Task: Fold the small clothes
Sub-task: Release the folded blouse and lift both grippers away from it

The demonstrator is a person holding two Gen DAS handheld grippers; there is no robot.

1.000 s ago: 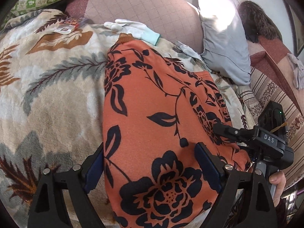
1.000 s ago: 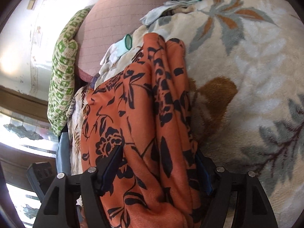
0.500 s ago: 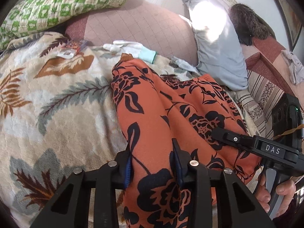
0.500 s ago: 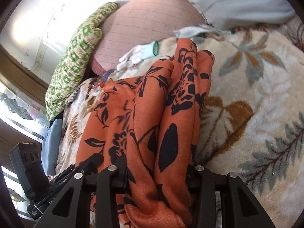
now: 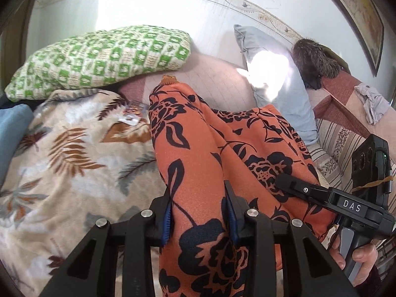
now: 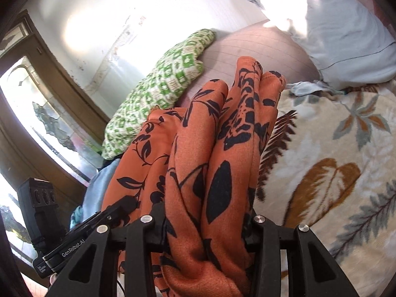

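Note:
An orange garment with a black flower print [image 5: 198, 143] hangs lifted above a leaf-patterned blanket [image 5: 69, 168]. My left gripper [image 5: 199, 212] is shut on its near edge, with the cloth bunched between the blue pads. My right gripper [image 6: 205, 220] is shut on the other side of the same garment [image 6: 217, 148], which rises in thick folds in front of it. The right gripper also shows in the left wrist view [image 5: 321, 195] at the garment's right edge. The left gripper shows in the right wrist view [image 6: 81, 240] at lower left.
A green checked pillow [image 5: 99, 57], a pink quilted cushion [image 5: 217, 81] and a pale blue pillow [image 5: 274, 81] lie against the wall. A small packet [image 5: 131, 118] lies on the blanket. A striped sofa [image 5: 341, 143] is at right. A window [image 6: 29, 113] is at left.
Both grippers closed on the garment and lifted it off the blanket. The views tilted up to show the wall and pillows.

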